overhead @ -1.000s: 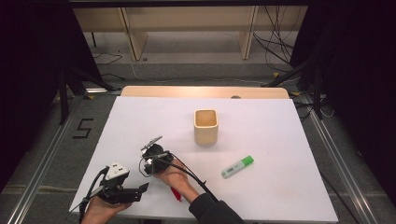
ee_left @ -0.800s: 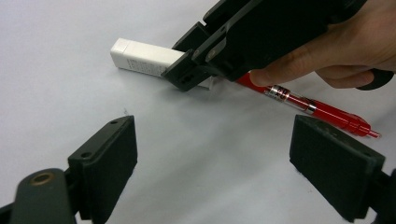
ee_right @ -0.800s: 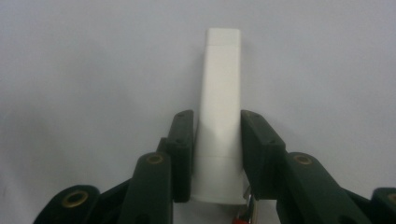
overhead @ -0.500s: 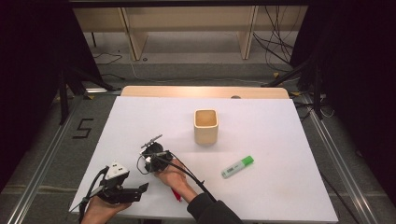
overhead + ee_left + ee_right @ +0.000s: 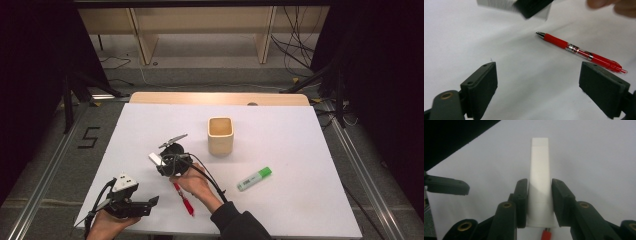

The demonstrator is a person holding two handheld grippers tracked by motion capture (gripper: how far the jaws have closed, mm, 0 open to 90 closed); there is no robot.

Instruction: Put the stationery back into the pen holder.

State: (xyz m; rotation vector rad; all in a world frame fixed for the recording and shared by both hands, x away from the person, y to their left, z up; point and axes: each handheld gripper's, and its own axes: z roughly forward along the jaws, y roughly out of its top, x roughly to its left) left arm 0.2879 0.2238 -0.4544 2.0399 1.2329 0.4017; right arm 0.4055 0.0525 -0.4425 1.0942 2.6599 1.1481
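My right gripper [image 5: 156, 161] is shut on a white rectangular block [image 5: 154, 159], left of the table's middle. Its jaws have just been closing on it, and in the right gripper view the pads [image 5: 522, 195] press both long sides of the block [image 5: 539, 177], which points away from the right gripper [image 5: 539, 188]. A red pen [image 5: 183, 199] lies on the white table under the person's right hand; its end [image 5: 546, 235] peeks out below the block. At the front left my left gripper [image 5: 151, 202] stands wide open and holds nothing [image 5: 537, 85], with the pen [image 5: 579, 51] just beyond its jaws.
A square wooden cup [image 5: 220, 135] stands upright past the middle of the white table [image 5: 300, 150]. A green and white highlighter [image 5: 254, 178] lies to the right of the hands. Dark floor and metal rails border the table.
The right gripper has lifted a little off the table with the white block between its jaws. The left gripper has stayed put.
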